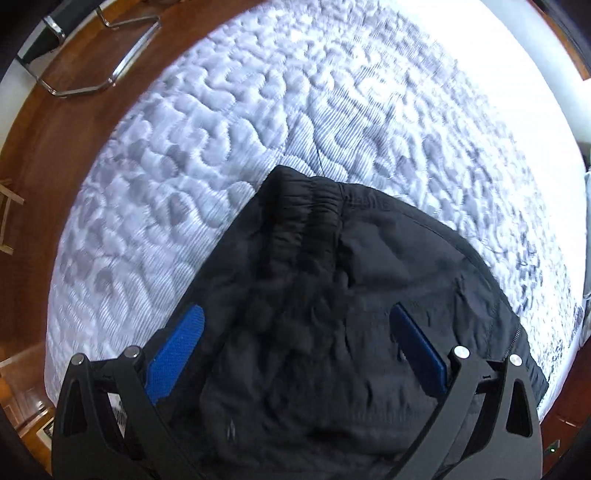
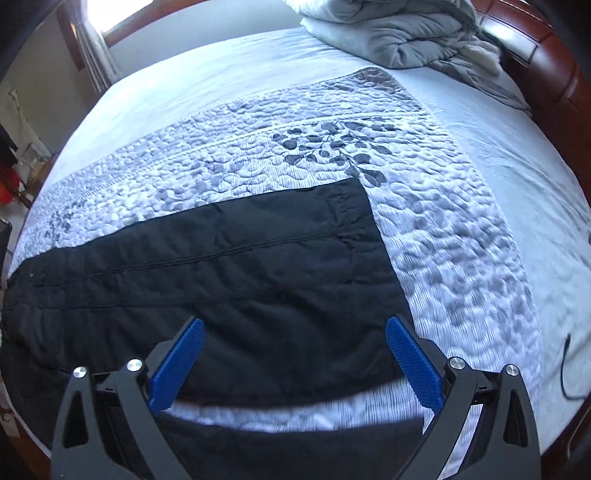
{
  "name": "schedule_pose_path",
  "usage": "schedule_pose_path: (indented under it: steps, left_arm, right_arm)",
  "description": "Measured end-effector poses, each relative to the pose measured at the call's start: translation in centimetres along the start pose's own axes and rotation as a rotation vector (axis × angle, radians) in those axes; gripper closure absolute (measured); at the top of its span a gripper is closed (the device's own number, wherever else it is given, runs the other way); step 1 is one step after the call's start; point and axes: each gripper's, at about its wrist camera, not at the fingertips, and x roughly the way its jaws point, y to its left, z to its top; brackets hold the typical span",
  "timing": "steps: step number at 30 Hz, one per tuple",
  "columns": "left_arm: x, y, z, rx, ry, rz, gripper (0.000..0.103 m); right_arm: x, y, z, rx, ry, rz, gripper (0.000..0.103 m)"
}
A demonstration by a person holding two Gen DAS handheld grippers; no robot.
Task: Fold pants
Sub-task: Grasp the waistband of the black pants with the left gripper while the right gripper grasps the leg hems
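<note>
Ok, status. Black pants (image 2: 236, 280) lie flat on the quilted runner (image 2: 424, 206) across the bed (image 2: 535, 192), no container anywhere in either view; the only thing holding anything is the bed itself, carrying runner, pants and bedding.

L gripper (image 1: 295, 328): jaws spread wide, blue pads (image 1: 177, 354) apart, nothing pinched. It hovers over the waistband end of the pants (image 1: 332, 295); elastic waistband (image 1: 310, 199) is bunched and points away from the cam, fabric below it crumpled. Can't tell if the pads touch cloth. Quilt (image 1: 221, 147) around it, wood floor (image 1: 74, 122) beyond the bed edge, chrome chair frame (image 1: 85, 55) top left.

R gripper (image 2: 295, 332): jaws also spread wide, blue pads (image 2: 413, 362) apart, gripping nothing. Below it the leg section runs left to right, side seam visible along the leg, hem edge ending square on the runner near the leaf print (image 2: 332, 151). Near the cam a strip of quilt shows between two dark fabric areas, so a second bit of pants fabric lies closest to the cam, apart from the main leg. R-hand pad sits over the pants' right edge, l-hand pad over black cloth.

Grey duvet (image 2: 399, 37) heaped at the far end of the bed, against the wooden headboard (image 2: 546, 74). Thin dark cable (image 2: 565, 369) on the sheet at right. Window (image 2: 107, 18) top left.
</note>
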Motion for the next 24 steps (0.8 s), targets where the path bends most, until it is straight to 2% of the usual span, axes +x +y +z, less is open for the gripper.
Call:
schedule_pose_path:
  steps: [2, 6, 8, 9, 11, 12, 13, 15, 16, 17, 20, 24]
  left_arm:
    - [0.8, -0.4, 0.4, 0.003, 0.017, -0.006, 0.003]
    - [1.0, -1.6, 0.4, 0.02, -0.013, -0.006, 0.005]
    - [1.1, -2.5, 0.2, 0.048, -0.019, 0.031, 0.018]
    - [1.0, -3.1, 0.0, 0.058, -0.017, 0.05, 0.02]
    - [0.8, -3.8, -0.4, 0.075, -0.014, 0.064, 0.034]
    - [0.7, -4.0, -0.5, 0.077, -0.005, 0.033, 0.042]
    - [0.5, -4.3, -0.9, 0.066, 0.012, -0.013, 0.06]
    - [-0.2, -5.0, -1.9, 0.041, 0.017, -0.053, 0.073]
    - [-0.3, -5.4, -2.4, 0.046, 0.016, -0.068, 0.085]
    - [-0.5, -6.0, -2.7, 0.065, 0.01, -0.069, 0.089]
    - [-0.8, -7.9, -3.5, 0.134, -0.018, -0.017, 0.092]
    - [-0.7, -9.3, -4.2, 0.129, -0.029, -0.004, 0.092]
  right_arm:
    - [1.3, 0.0, 0.3, -0.017, 0.016, -0.012, 0.003]
    - [3.2, -0.4, 0.6, -0.024, 0.048, -0.027, 0.003]
    - [3.9, -0.7, 0.8, -0.013, 0.057, -0.025, 0.003]
    - [4.1, -0.9, 0.9, -0.007, 0.061, -0.021, 0.003]
    - [4.6, -1.3, 1.2, 0.014, 0.064, -0.018, 0.004]
    - [4.7, -1.5, 1.3, 0.026, 0.061, -0.017, 0.004]
    - [4.8, -1.5, 1.4, 0.03, 0.059, -0.015, 0.004]
    - [5.0, -1.4, 1.7, 0.025, 0.055, -0.014, 0.004]
    - [5.1, -1.3, 1.8, 0.017, 0.055, -0.015, 0.004]
    - [5.2, -1.2, 1.9, 0.006, 0.054, -0.012, 0.004]
    - [5.6, -0.9, 2.6, -0.031, 0.054, 0.002, 0.004]
    - [6.0, -2.0, 4.3, -0.027, 0.043, 0.013, 0.004]
